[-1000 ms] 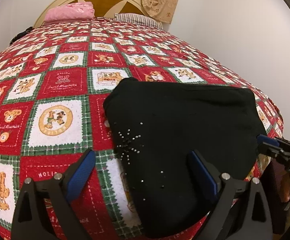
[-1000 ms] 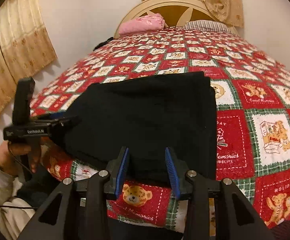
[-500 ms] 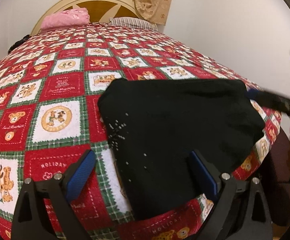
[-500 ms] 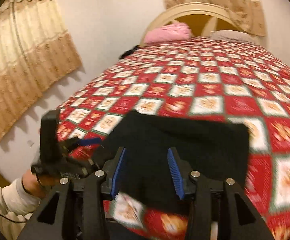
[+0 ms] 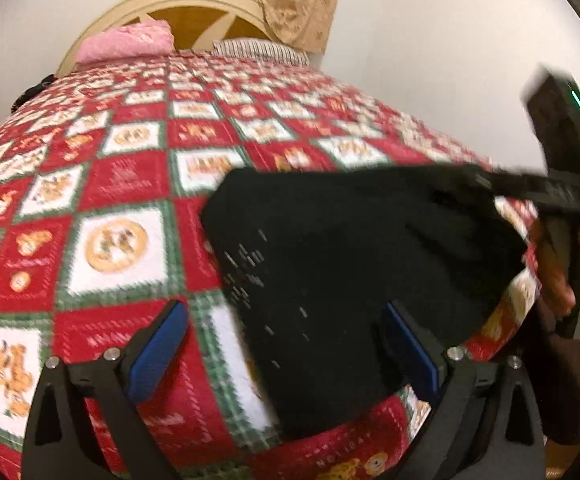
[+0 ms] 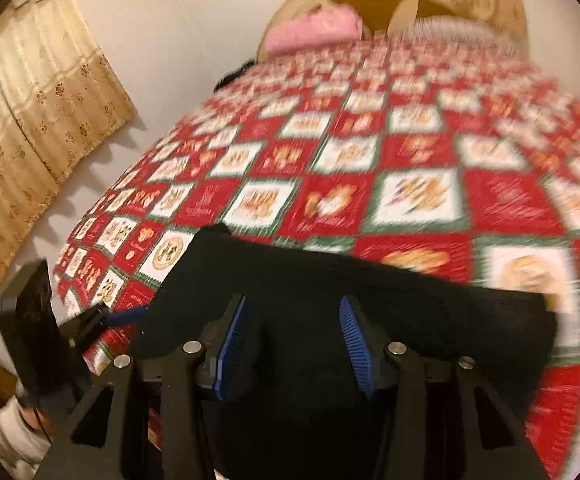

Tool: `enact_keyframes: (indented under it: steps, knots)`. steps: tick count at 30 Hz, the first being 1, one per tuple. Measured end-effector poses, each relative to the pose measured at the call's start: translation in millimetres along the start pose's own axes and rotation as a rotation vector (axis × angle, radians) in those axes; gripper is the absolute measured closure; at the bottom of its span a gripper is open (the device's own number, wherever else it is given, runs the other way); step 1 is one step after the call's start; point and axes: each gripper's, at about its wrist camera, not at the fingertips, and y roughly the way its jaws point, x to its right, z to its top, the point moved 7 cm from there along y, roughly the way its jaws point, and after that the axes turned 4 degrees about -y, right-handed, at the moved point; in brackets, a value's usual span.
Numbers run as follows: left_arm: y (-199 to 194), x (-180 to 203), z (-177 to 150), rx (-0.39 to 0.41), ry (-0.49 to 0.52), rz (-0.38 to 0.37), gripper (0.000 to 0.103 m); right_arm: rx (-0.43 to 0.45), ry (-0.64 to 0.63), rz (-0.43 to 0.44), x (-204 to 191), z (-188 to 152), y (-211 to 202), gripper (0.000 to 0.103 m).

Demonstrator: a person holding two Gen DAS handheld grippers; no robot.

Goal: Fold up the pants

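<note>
Over the blurred quilt (image 5: 130,184), both grippers' jaws stand apart, the right's opening above half-hidden black pants (image 6: 329,288)

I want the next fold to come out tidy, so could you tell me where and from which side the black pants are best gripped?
Probably at the near edge of the black pants, coming in from the foot of the bed. That edge hangs by the mattress rim, so a finger could likely slide under it; elsewhere the cloth lies flat.

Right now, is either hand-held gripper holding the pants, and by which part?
Neither. The left hand-held gripper stands open over the black pants; the right hand-held gripper is opening above them, its pads clear of the cloth.
</note>
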Motion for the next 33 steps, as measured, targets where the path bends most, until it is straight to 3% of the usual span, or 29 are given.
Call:
enact_keyframes:
  steps: [4, 7, 10, 13, 20, 33]
  knots:
    - [4.8, -10.0, 15.9, 0.005, -0.038, -0.011, 0.003, 0.106, 0.078, -0.039, 35.2, -11.5, -59.0, 0.053]
    - [15.7, -7.7, 20.1, -0.004, -0.053, -0.043, 0.003, 0.114, 0.160, -0.097, 65.4, -25.6, -77.6, 0.053]
    - [28.5, -5.8, 18.6, -0.033, -0.082, -0.068, 0.003, 0.072, 0.208, -0.116, 85.1, -46.3, -75.6, 0.053]
    - [37.7, -4.2, 14.3, -0.053, -0.070, -0.041, 0.003, 0.046, 0.221, -0.140, 93.4, -59.3, -69.3, 0.053]
    - [47.7, 4.3, 12.8, -0.086, 0.001, 0.008, 0.000, 0.096, 0.290, -0.044, 101.6, -66.1, -61.4, 0.046]
    - [55.2, 3.2, 12.4, -0.122, 0.008, 0.007, 0.000, 0.144, 0.208, -0.116, 92.0, -62.5, -51.5, 0.045]
